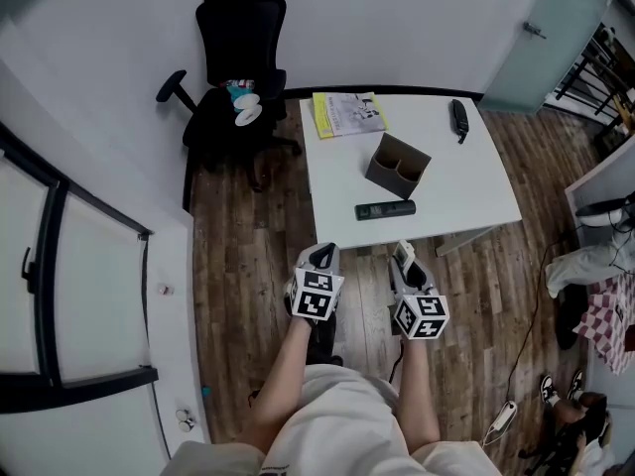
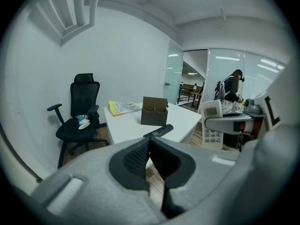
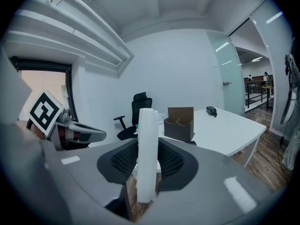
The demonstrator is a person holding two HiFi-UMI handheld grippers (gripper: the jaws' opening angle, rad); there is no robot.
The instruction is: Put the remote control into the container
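Observation:
A brown cardboard container (image 1: pixel 398 165) with two compartments stands mid-table on the white table (image 1: pixel 466 181). A black remote control (image 1: pixel 385 209) lies just in front of it, near the table's front edge. Both grippers hang over the wooden floor, short of the table. My right gripper (image 1: pixel 404 258) is shut on a white remote control (image 3: pixel 147 144), which stands upright between its pads. That same white remote (image 2: pixel 212 124) shows at the right of the left gripper view. My left gripper (image 1: pixel 322 257) is shut with nothing in it; its closed tips (image 2: pixel 150 142) point toward the container (image 2: pixel 154 110).
A black office chair (image 1: pixel 233 77) stands at the table's far left corner. A yellow-edged booklet (image 1: pixel 347 114) and a black handset (image 1: pixel 458 119) lie at the table's back. Clothes and cables (image 1: pixel 595 286) lie on the floor at the right. A person (image 2: pixel 230 86) stands beyond the glass wall.

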